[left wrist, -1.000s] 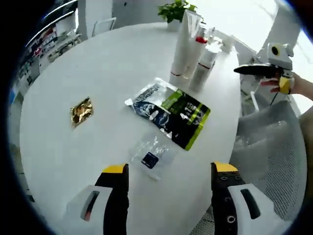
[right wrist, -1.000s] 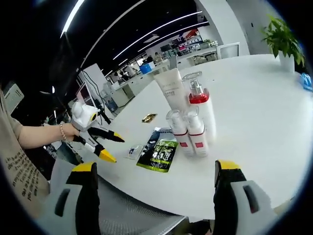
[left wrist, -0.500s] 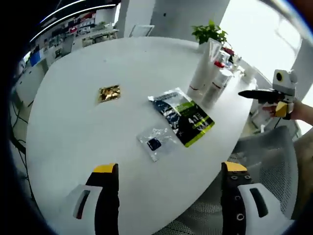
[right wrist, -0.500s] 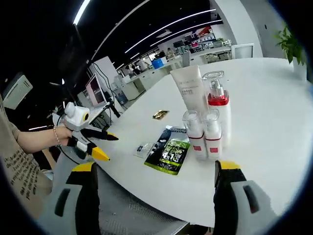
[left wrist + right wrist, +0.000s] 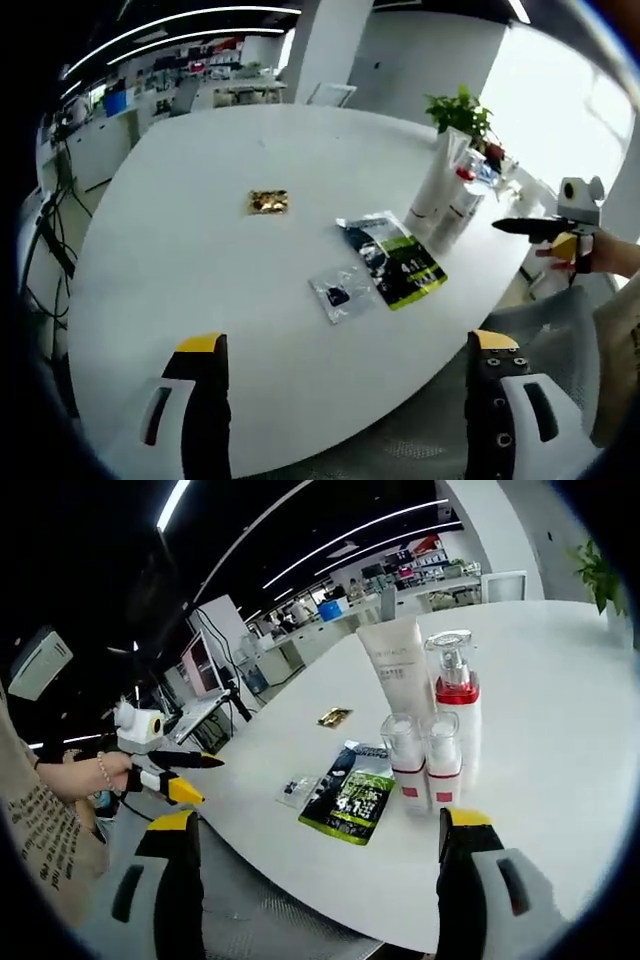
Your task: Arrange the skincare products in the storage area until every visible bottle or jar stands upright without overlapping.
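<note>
Four bottles (image 5: pixel 428 730) stand upright, clustered on the table (image 5: pixel 560 680) — straight ahead of the right gripper (image 5: pixel 310 885), nearer than the left gripper (image 5: pixel 345 410). Both grippers gape wide, empty — sachets (image 5: pixel 350 795) lie flat alongside.

Both hand-held grippers hang off the worktop's (image 5: pixel 200 250) near edge, jaws spread and empty: left hand-held gripper (image 5: pixel 172 775), right hand-held gripper (image 5: pixel 535 232).

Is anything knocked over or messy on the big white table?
No bottle is knocked over. The white tube, the red-collared pump bottle and two small bottles stand upright, close together. The green-and-black pouch, a small clear packet and a gold sachet lie flat, scattered beside them.
</note>
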Tool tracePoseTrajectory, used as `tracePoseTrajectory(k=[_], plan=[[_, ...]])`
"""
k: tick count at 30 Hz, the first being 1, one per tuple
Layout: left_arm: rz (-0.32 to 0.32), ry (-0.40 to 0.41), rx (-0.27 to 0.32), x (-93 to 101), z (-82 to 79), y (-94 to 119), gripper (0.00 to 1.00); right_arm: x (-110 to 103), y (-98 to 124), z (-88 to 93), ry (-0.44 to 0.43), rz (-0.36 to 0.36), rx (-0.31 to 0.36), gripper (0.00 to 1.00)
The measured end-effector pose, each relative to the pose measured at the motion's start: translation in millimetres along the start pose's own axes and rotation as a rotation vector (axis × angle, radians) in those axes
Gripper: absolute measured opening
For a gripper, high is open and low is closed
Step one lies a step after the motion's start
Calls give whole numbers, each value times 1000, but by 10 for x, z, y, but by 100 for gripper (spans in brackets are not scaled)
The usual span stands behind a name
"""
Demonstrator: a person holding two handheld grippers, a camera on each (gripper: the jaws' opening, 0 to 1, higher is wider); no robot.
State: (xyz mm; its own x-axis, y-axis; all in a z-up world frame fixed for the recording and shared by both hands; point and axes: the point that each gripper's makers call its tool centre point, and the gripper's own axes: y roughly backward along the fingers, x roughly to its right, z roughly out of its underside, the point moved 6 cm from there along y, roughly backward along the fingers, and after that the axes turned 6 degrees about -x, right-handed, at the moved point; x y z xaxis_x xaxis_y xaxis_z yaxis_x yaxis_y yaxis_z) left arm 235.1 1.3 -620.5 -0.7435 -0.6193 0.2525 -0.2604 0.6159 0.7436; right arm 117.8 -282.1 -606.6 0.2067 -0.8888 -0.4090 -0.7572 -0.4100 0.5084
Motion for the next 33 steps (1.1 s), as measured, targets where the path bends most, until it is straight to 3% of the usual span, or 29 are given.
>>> tracePoseTrajectory(k=[4,13,24,33], plan=[[-10,42,29,-14,26,59,97,23,14,8,-9,6,6,100],[-30,33,4,-62,49,63,97,24,-3,17,-20,5,12,100],[-53,24,-17,-110,-142,-58,97,106,90,84,-58,35,30,100],[-89,-25,-91,-202,-374,-357,97,259,267,162,-112,98,62,100]])
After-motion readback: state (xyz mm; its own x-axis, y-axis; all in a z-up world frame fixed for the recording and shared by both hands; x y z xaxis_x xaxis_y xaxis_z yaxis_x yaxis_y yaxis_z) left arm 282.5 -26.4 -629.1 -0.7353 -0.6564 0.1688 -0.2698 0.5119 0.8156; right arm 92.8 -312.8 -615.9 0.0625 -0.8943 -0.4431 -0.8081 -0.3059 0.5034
